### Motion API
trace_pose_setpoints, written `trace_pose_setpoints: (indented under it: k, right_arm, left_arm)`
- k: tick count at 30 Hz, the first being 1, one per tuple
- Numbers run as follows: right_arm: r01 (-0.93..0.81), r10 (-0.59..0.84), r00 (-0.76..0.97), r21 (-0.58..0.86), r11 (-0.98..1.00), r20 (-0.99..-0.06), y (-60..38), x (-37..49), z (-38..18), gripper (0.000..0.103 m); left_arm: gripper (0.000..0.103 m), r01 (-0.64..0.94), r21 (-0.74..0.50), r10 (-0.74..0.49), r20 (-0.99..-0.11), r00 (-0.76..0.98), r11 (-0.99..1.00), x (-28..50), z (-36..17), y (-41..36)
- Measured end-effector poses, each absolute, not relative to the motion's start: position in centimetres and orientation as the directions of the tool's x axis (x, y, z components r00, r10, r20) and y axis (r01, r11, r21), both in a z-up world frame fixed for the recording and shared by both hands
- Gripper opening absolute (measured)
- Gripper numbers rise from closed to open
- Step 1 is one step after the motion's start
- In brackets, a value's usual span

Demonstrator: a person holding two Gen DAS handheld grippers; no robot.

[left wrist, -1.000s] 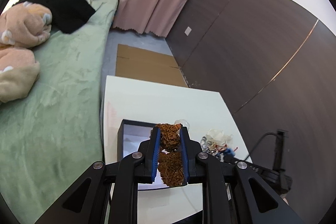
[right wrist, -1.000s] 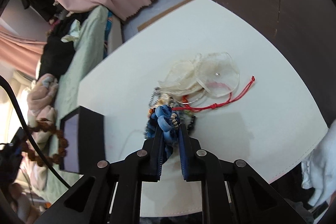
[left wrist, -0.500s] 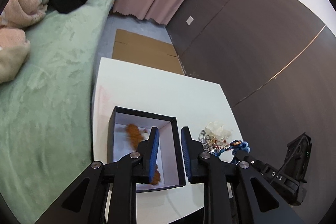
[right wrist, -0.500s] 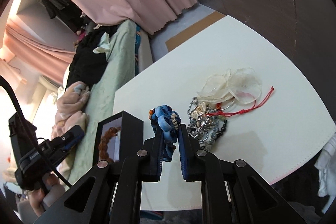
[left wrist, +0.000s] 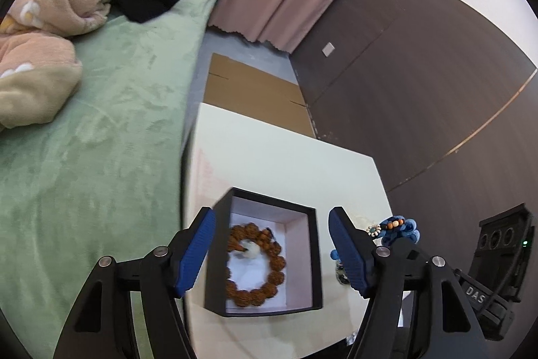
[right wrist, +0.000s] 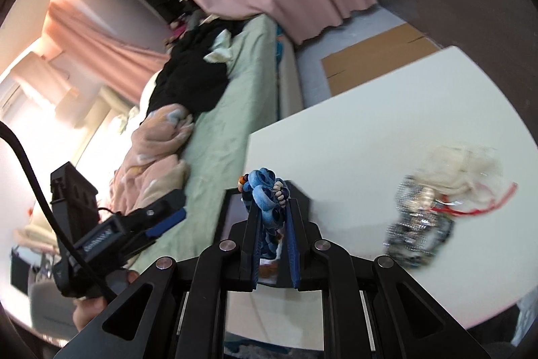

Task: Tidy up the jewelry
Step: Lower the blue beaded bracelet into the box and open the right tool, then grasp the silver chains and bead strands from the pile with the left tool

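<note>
A black box (left wrist: 312, 258) with a white lining stands on the white table (left wrist: 275, 164). A brown bead bracelet (left wrist: 265, 288) lies inside it. My left gripper (left wrist: 271, 249) is open and empty above the box, its fingers either side of it. My right gripper (right wrist: 272, 207) is shut on a blue fabric and bead bracelet (right wrist: 264, 194), held above the box's edge (right wrist: 299, 194). The blue bracelet also shows in the left wrist view (left wrist: 396, 229), right of the box.
A pile of loose jewelry (right wrist: 420, 224) with clear pouches (right wrist: 460, 164) and a red cord (right wrist: 477, 207) lies on the table's right part. A green bed (left wrist: 94, 130) with blankets borders the table's left. Cardboard (left wrist: 248, 96) lies on the floor beyond.
My left gripper dropped the brown bracelet into the box and opened wide. My right gripper lifted the blue bracelet from the pile and carried it left toward the box.
</note>
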State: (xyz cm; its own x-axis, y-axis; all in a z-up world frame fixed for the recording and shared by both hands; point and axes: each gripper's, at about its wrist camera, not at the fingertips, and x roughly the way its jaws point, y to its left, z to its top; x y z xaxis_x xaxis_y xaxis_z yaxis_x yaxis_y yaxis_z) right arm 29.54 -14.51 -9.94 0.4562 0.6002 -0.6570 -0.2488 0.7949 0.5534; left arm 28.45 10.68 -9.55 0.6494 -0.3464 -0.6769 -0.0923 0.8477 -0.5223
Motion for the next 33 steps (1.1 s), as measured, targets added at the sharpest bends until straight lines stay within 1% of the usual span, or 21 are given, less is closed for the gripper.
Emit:
trace_pose_setpoints:
  k: [5, 7, 8, 9, 11, 15, 20, 25, 33]
  right_arm:
    - [-0.299, 0.619, 0.404, 0.542, 0.785, -0.673, -11.2, 30.1, -10.2, 0.016]
    - [-0.319, 0.608, 0.377, 0.519, 0.793, -0.698, -9.8, 30.4, -10.5, 0.019]
    - [-0.335, 0.602, 0.363, 0.503, 0.797, -0.711, -9.2, 30.6, -10.7, 0.031]
    - [-0.338, 0.601, 0.354, 0.501, 0.797, -0.717, -9.1, 30.5, -10.9, 0.049]
    - [-0.323, 0.61, 0.358, 0.519, 0.791, -0.707, -9.9, 30.4, -11.5, 0.064]
    - [-0.241, 0.577, 0.386, 0.525, 0.816, -0.72, -13.7, 30.3, -12.0, 0.064]
    - [-0.135, 0.526, 0.451, 0.527, 0.839, -0.721, -18.9, 30.0, -11.2, 0.064]
    - [-0.074, 0.479, 0.5, 0.516, 0.854, -0.721, -23.0, 29.5, -10.3, 0.064]
    - [0.028, 0.425, 0.52, 0.512, 0.858, -0.741, -27.9, 29.5, -10.6, 0.064]
  left_arm:
    - [0.071, -0.119, -0.524, -0.328, -0.677, 0.659, 0.844, 28.3, -9.5, 11.9]
    - [0.071, -0.125, -0.527, -0.325, -0.675, 0.662, 0.841, 28.3, -9.5, 12.3]
    - [0.071, -0.126, -0.526, -0.323, -0.675, 0.663, 0.841, 28.3, -9.5, 12.3]
    - [0.071, -0.127, -0.524, -0.322, -0.677, 0.662, 0.842, 28.3, -9.6, 12.3]
    - [0.071, -0.126, -0.519, -0.32, -0.681, 0.658, 0.845, 28.4, -9.7, 12.0]
    - [0.071, -0.11, -0.516, -0.335, -0.688, 0.644, 0.849, 28.9, -9.7, 10.9]
    - [0.071, -0.073, -0.516, -0.359, -0.683, 0.636, 0.853, 29.7, -9.3, 8.5]
    - [0.071, -0.024, -0.505, -0.385, -0.687, 0.616, 0.863, 30.4, -9.2, 5.2]
    - [0.071, 0.05, -0.46, -0.401, -0.708, 0.582, 0.886, 31.2, -9.6, -0.1]
